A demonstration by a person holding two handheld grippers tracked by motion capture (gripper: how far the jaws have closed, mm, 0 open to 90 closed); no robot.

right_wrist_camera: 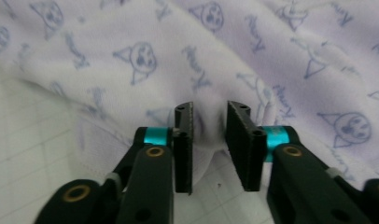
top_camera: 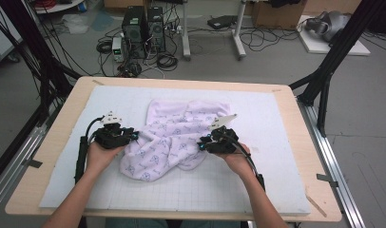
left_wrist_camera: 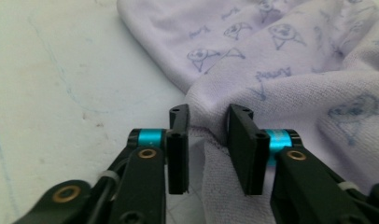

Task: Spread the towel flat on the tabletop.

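Note:
A pale lilac towel (top_camera: 179, 128) printed with small blue cat faces lies crumpled on the white gridded mat (top_camera: 267, 128). My left gripper (top_camera: 134, 136) is at the towel's left edge and my right gripper (top_camera: 201, 143) at its lower right edge, each held in a hand. In the left gripper view the left gripper (left_wrist_camera: 207, 116) stands with its jaws apart and a fold of the towel (left_wrist_camera: 281, 60) loose in the gap. In the right gripper view the right gripper (right_wrist_camera: 209, 112) also has its jaws apart around a ridge of the towel (right_wrist_camera: 169, 56), and the pads do not press on it.
The mat covers a wooden table (top_camera: 62, 137) with black frame posts (top_camera: 333, 57) at both sides. On the floor behind stand computer towers (top_camera: 143, 28) and tangled cables. Bare mat lies in front of the towel and to its right.

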